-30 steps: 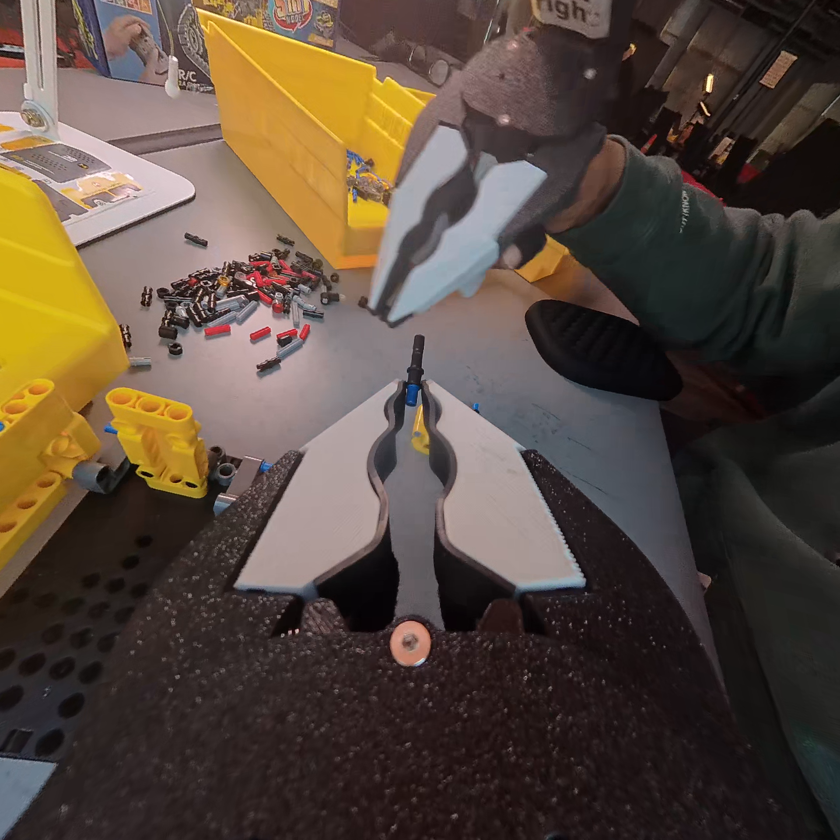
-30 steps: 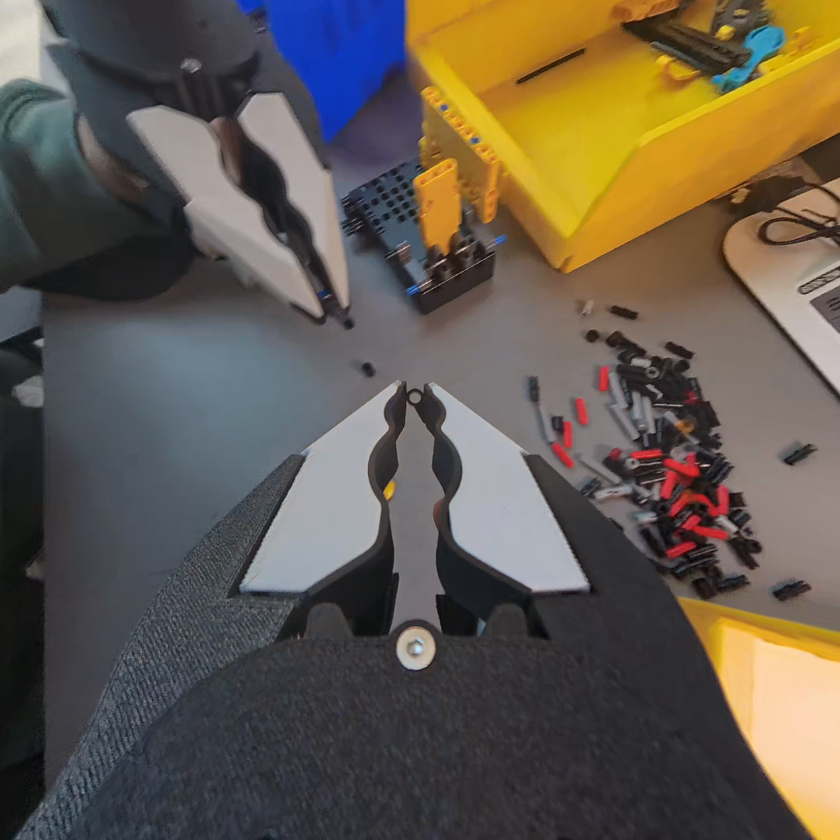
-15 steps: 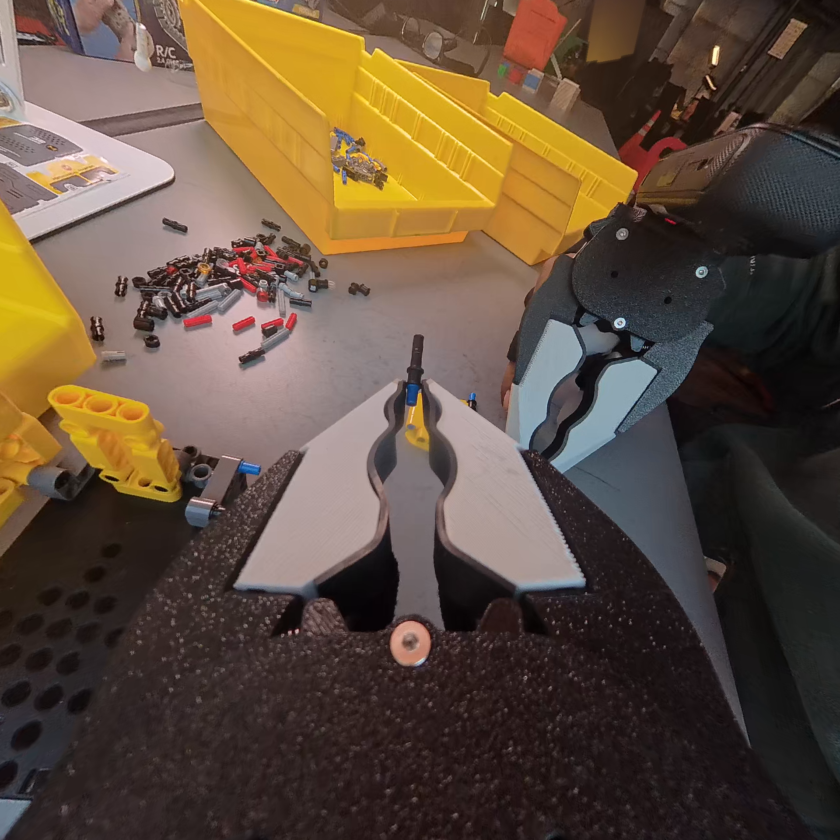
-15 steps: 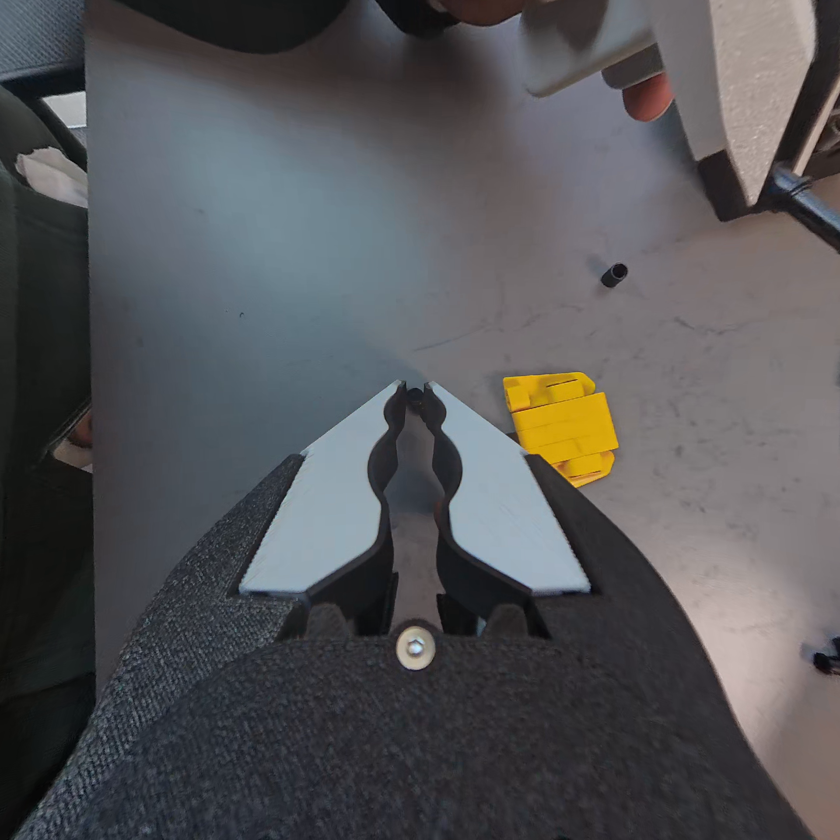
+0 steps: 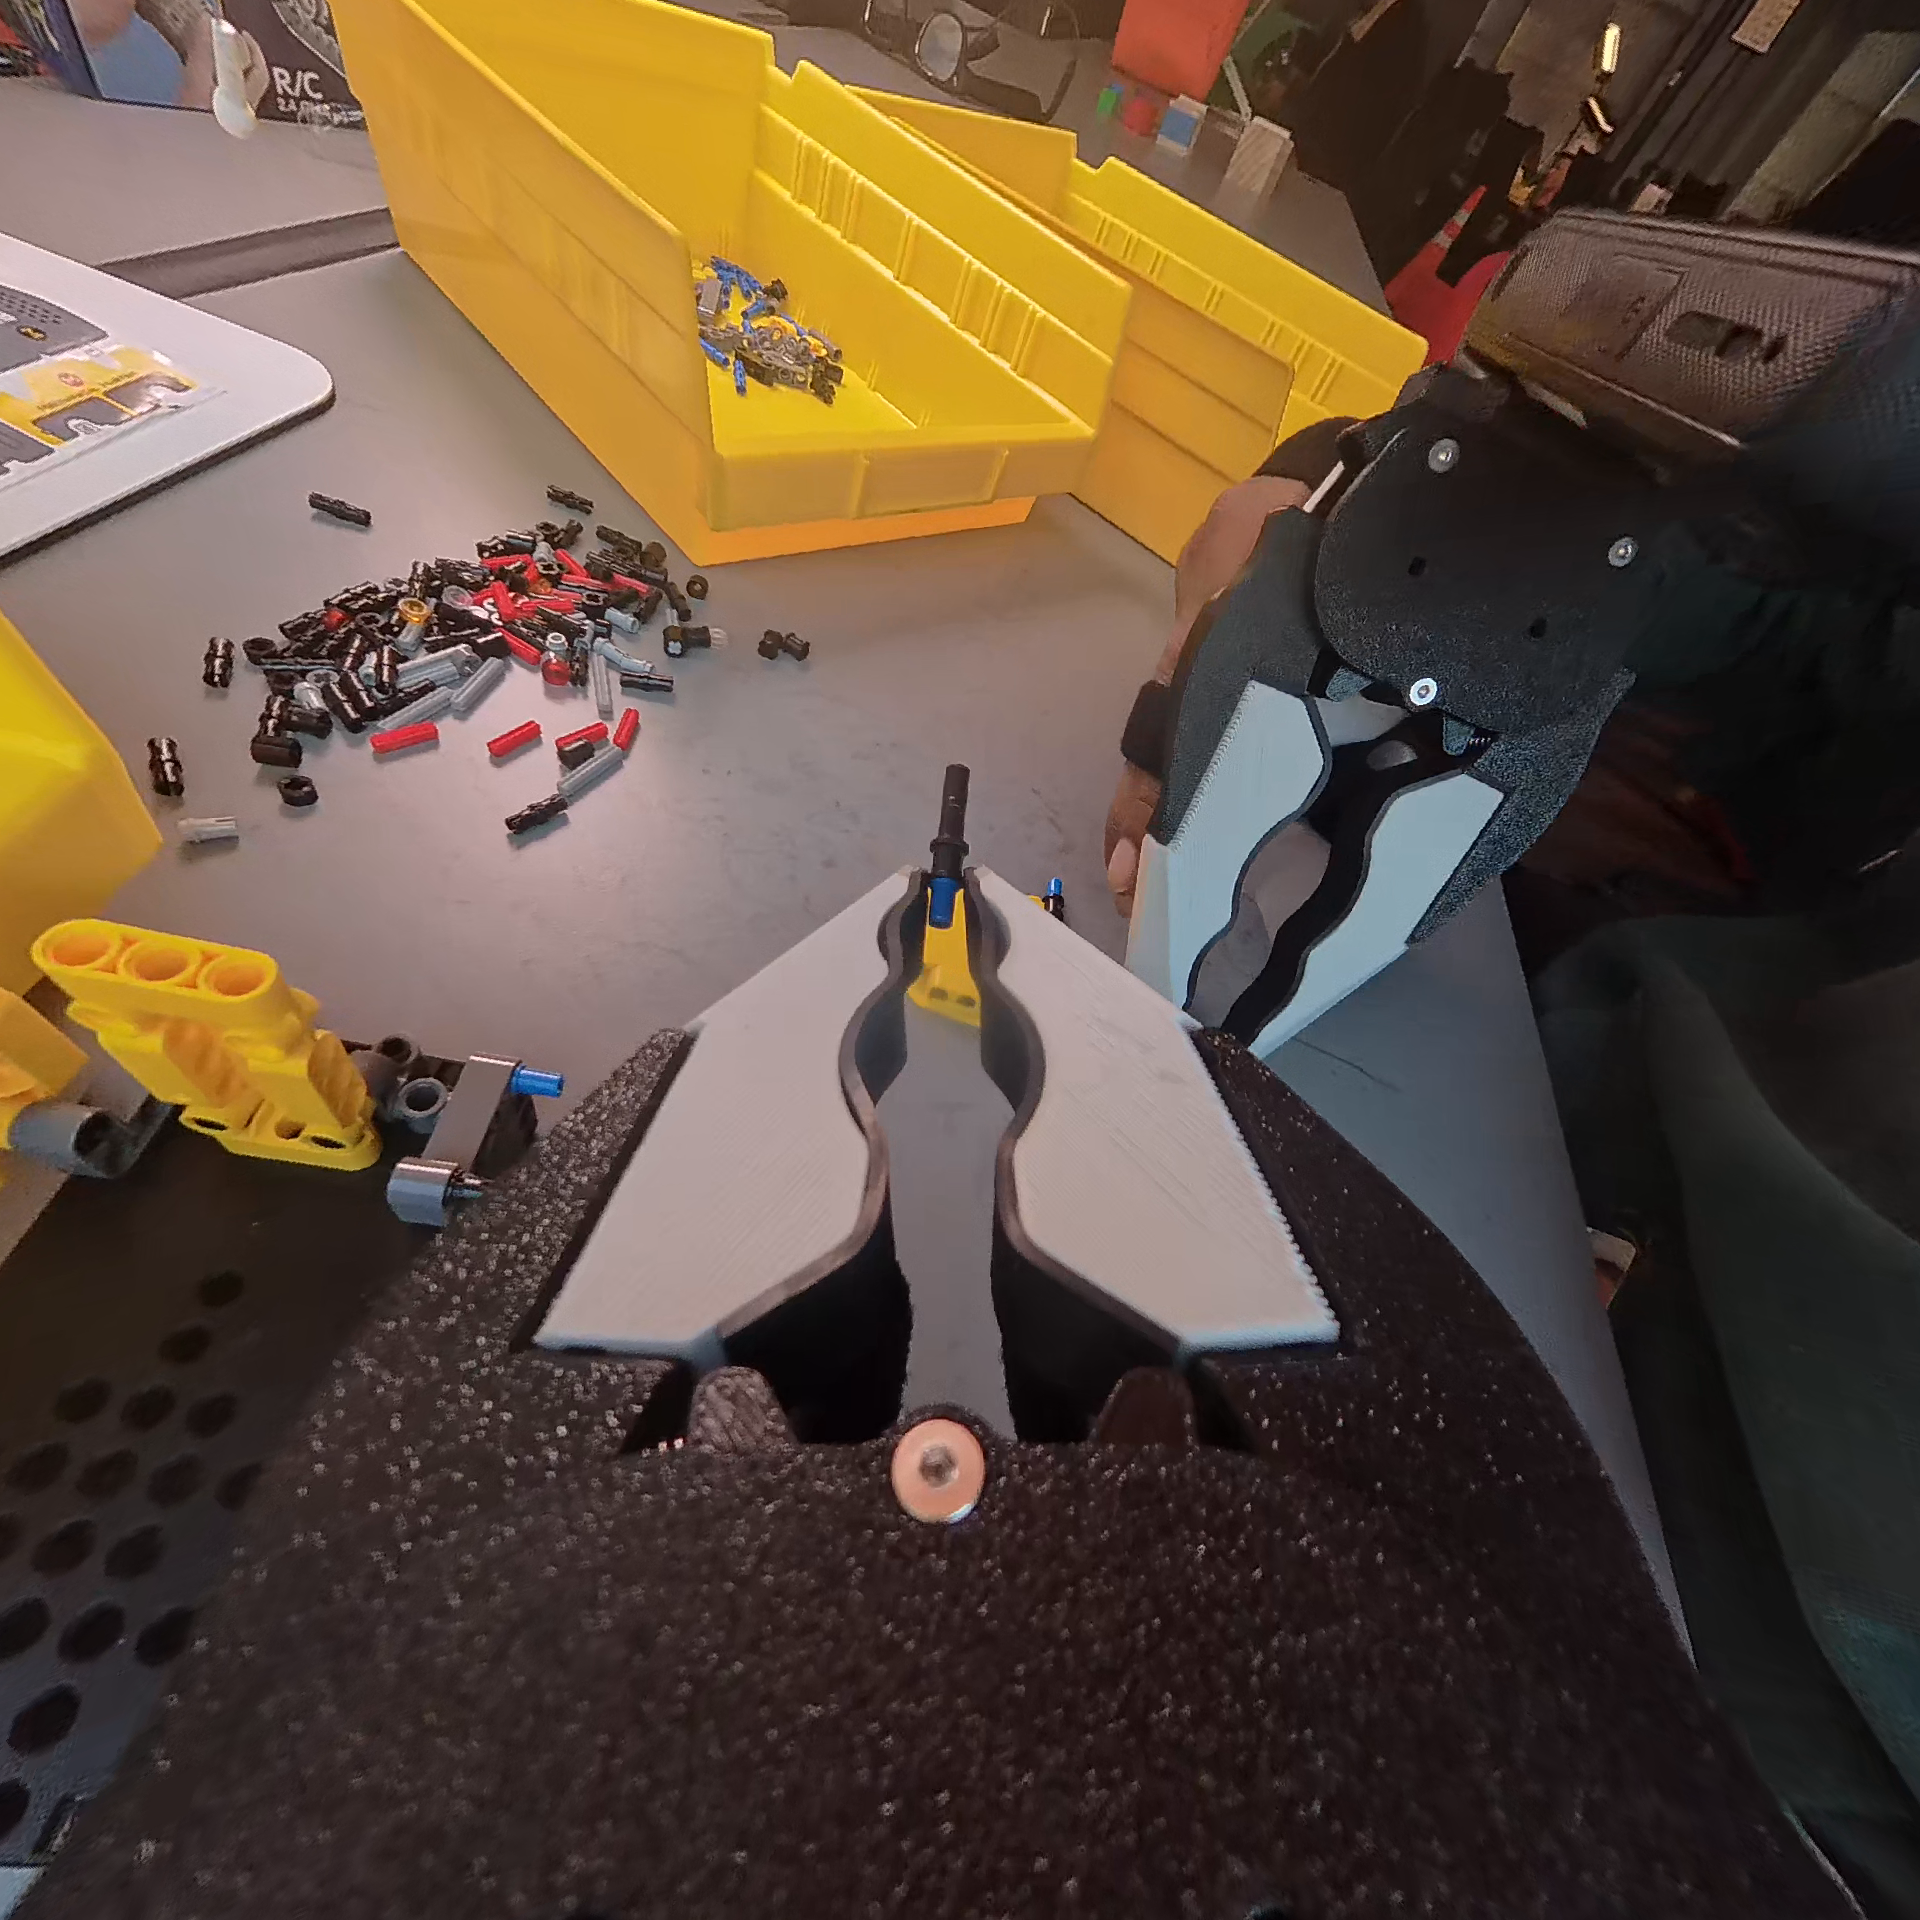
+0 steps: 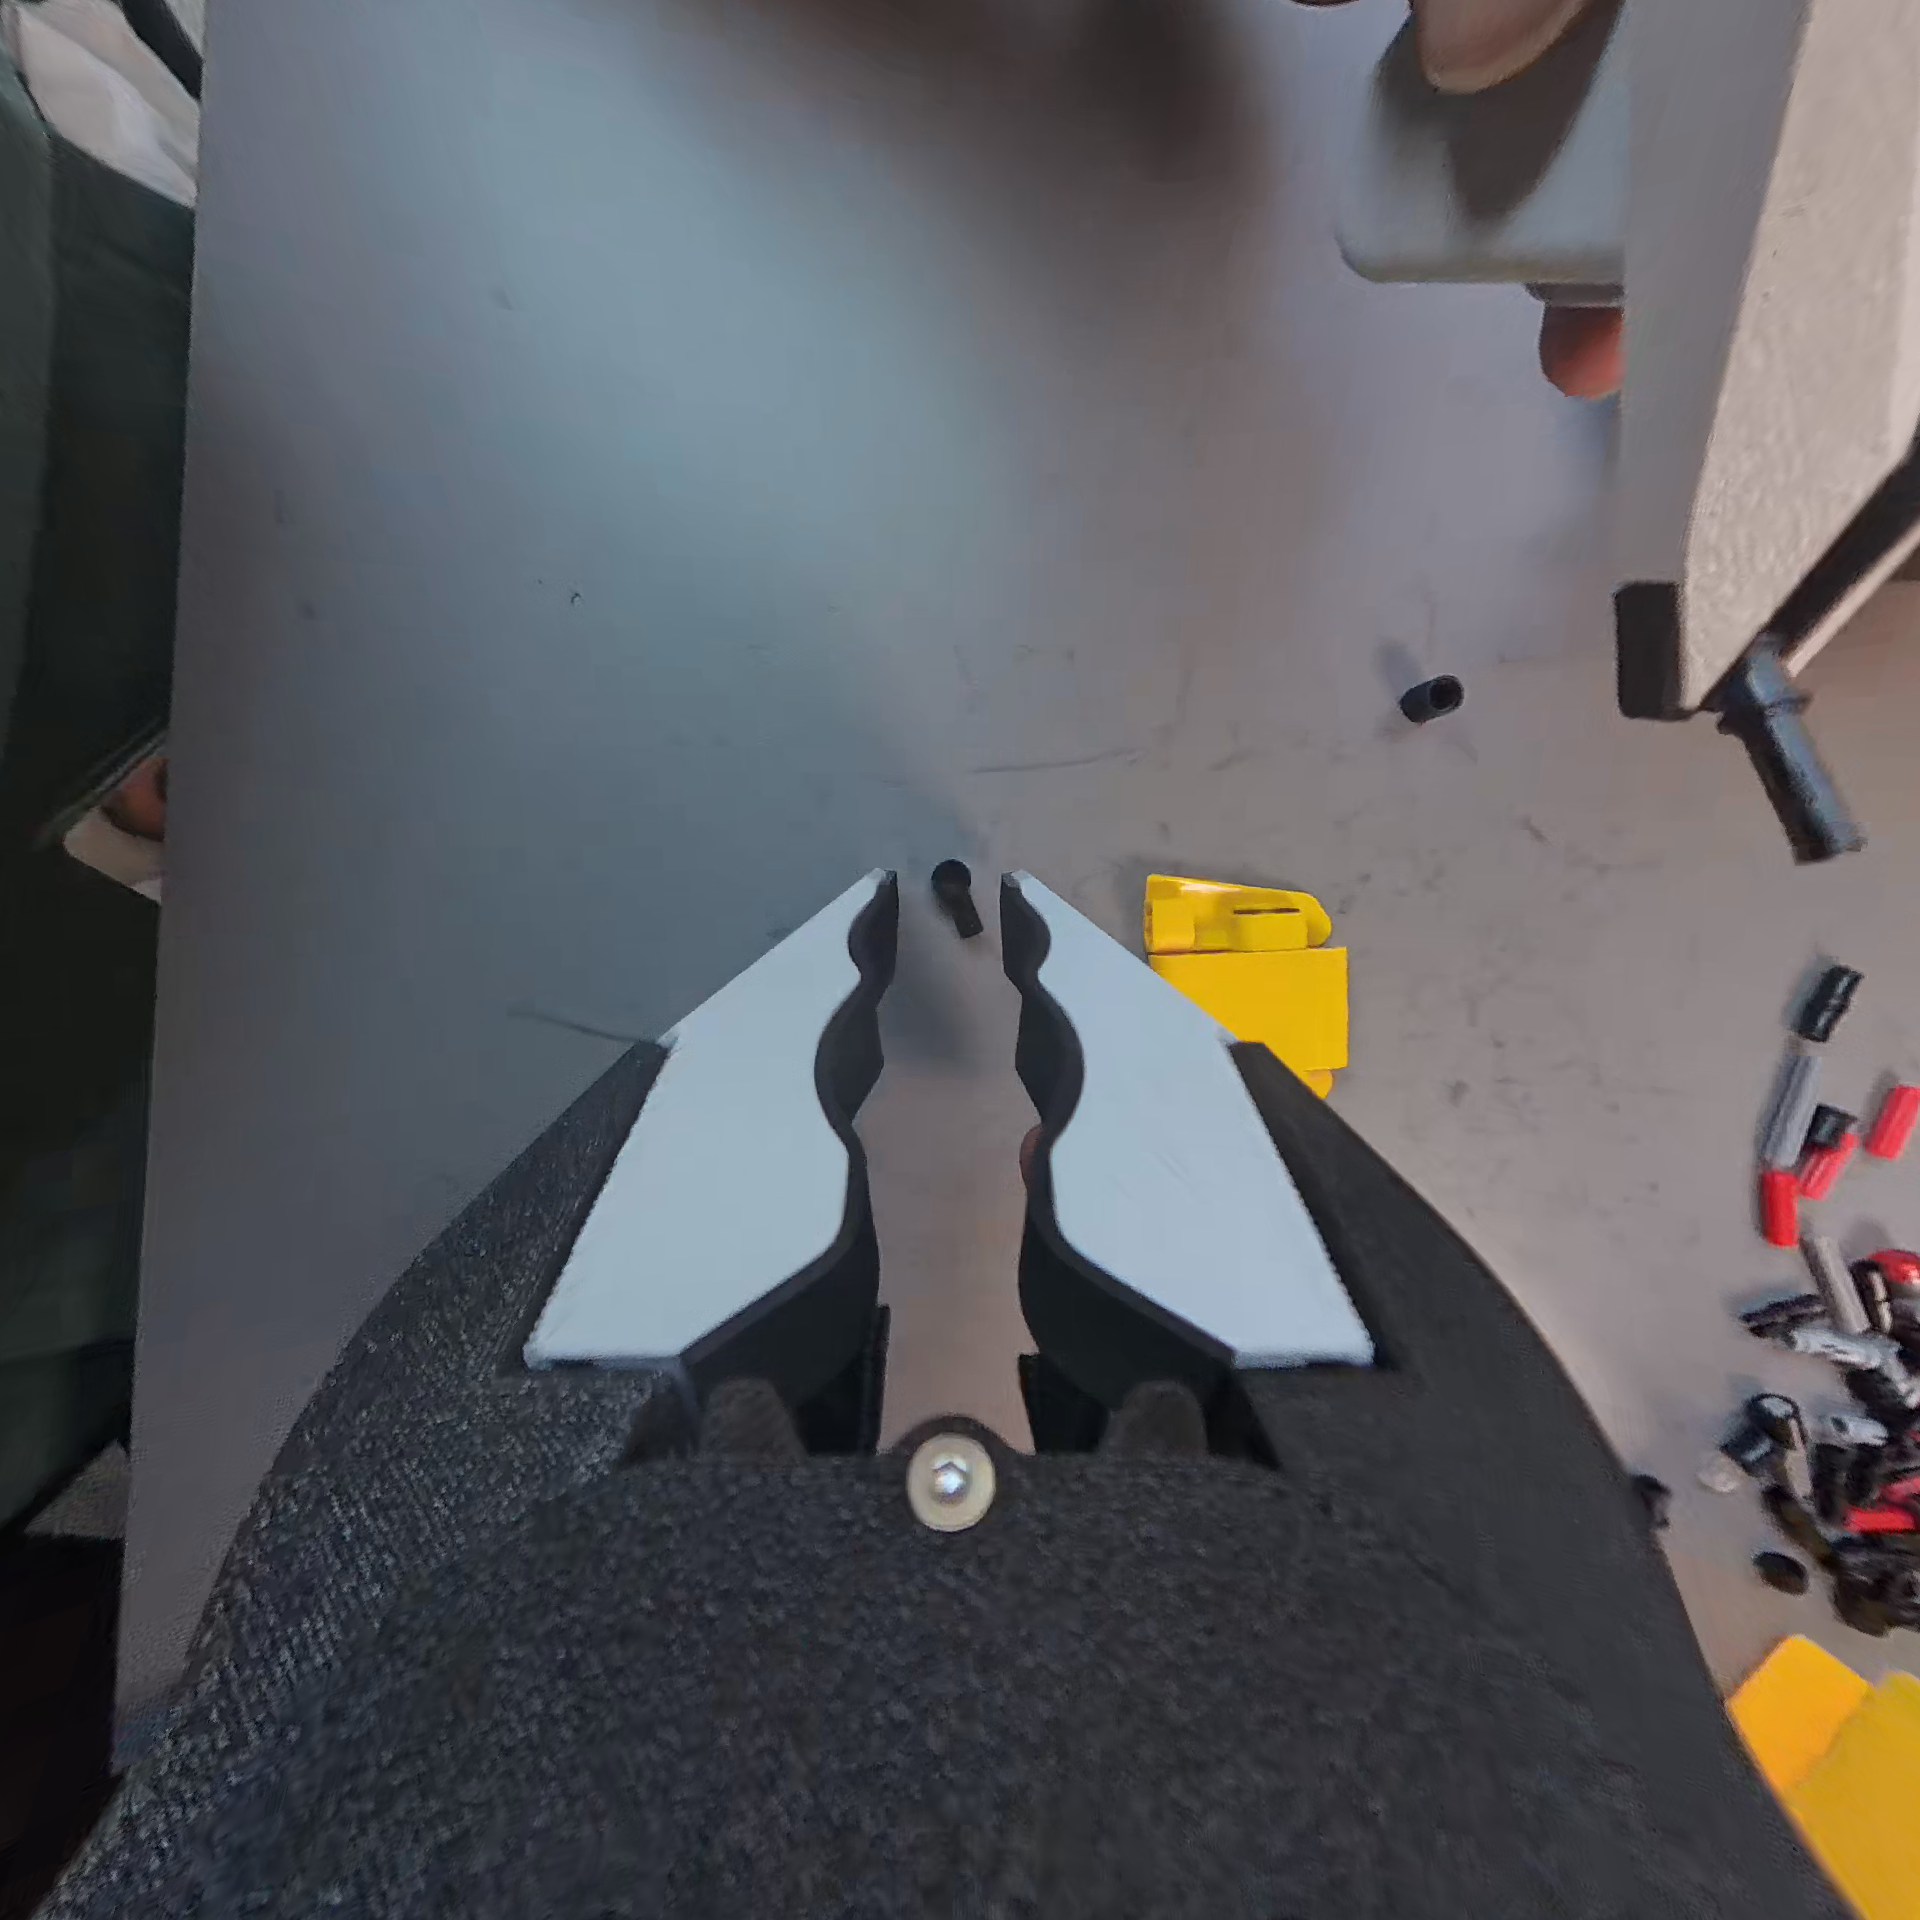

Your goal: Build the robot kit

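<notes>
My left gripper [image 5: 948,878] is shut on a black pin [image 5: 951,810] with a blue section, which sticks out past the tips above the grey table. In the right wrist view that pin [image 6: 1787,769] shows at the upper right under one of the left fingers [image 6: 1787,436]. My right gripper [image 6: 948,883] is open, pointing down at the table. A small black pin [image 6: 956,899] lies loose between its tips. A yellow brick piece [image 6: 1247,966] lies just right of them. In the left wrist view the right gripper [image 5: 1221,1003] stands close to the right.
A pile of black, red and grey pins [image 5: 468,644] lies at mid left. Yellow bins [image 5: 883,312] stand behind it. A yellow and black assembly [image 5: 208,1049] sits on a perforated black plate [image 5: 156,1403] at left. A black bush [image 6: 1431,696] lies loose. The left gripper's tips are roughly 10 cm from the right gripper's. From the right gripper's tips to the yellow brick piece [image 6: 1247,966] is close to 5 cm.
My right gripper came down from facing the left gripper to the table and opened, and the small black pin now lies loose between its tips. My left gripper still holds its pin.
</notes>
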{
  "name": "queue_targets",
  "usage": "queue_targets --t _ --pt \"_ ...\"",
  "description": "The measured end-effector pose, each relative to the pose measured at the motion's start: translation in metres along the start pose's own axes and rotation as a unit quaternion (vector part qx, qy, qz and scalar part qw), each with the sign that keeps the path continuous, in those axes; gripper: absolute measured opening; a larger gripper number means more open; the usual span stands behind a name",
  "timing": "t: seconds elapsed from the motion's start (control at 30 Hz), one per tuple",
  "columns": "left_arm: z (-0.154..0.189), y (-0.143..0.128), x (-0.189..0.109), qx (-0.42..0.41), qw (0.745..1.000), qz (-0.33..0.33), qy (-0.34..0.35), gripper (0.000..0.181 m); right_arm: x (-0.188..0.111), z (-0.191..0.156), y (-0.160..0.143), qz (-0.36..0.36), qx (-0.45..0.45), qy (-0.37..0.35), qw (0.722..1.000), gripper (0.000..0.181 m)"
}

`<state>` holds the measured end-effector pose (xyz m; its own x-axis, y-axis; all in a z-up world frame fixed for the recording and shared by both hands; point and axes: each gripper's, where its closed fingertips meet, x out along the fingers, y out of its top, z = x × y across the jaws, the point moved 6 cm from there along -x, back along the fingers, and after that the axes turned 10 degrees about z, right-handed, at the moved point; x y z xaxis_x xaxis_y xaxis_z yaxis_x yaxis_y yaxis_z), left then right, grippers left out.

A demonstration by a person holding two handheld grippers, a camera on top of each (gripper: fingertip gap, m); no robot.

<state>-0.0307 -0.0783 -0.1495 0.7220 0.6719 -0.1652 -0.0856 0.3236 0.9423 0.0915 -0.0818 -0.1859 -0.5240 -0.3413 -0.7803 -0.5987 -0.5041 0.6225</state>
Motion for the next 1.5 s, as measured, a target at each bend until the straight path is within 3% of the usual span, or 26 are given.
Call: queue_targets --t 0.23,0.47,0.53,0.6,0.73,0.83,1.13,1.5 --pt "0.0 -0.004 0.001 -0.002 1.0 -0.014 -0.006 0.005 0.005 0.005 0.004 -0.058 -0.074 0.061 0.994 0.015" --pt "-0.001 -0.005 0.001 -0.01 1.0 -0.013 -0.009 0.005 0.006 0.006 0.001 -0.018 -0.043 0.088 0.995 0.006" --pt "0.0 -0.003 0.001 -0.013 1.0 -0.006 -0.016 0.005 0.001 0.006 0.002 0.043 -0.009 0.088 0.995 0.006" --pt "0.003 0.002 -0.001 -0.016 0.999 0.012 -0.029 0.005 -0.022 0.019 0.012 0.168 0.055 0.07 0.982 0.006" --pt "0.012 0.015 -0.006 -0.017 0.997 0.052 -0.051 0.005 -0.085 0.053 0.018 0.437 0.146 -0.007 0.888 0.006" --pt "0.018 0.02 -0.005 -0.021 0.996 0.064 -0.064 0.005 -0.095 0.062 0.009 0.52 0.184 -0.017 0.834 0.006" --pt "0.029 0.018 0.003 -0.024 0.996 0.054 -0.069 0.004 -0.073 0.061 0.004 0.521 0.219 0.052 0.823 0.006" --pt "0.026 0.014 0.004 -0.063 0.994 0.049 -0.076 0.004 -0.065 0.065 0.001 0.537 0.262 0.099 0.796 0.006"
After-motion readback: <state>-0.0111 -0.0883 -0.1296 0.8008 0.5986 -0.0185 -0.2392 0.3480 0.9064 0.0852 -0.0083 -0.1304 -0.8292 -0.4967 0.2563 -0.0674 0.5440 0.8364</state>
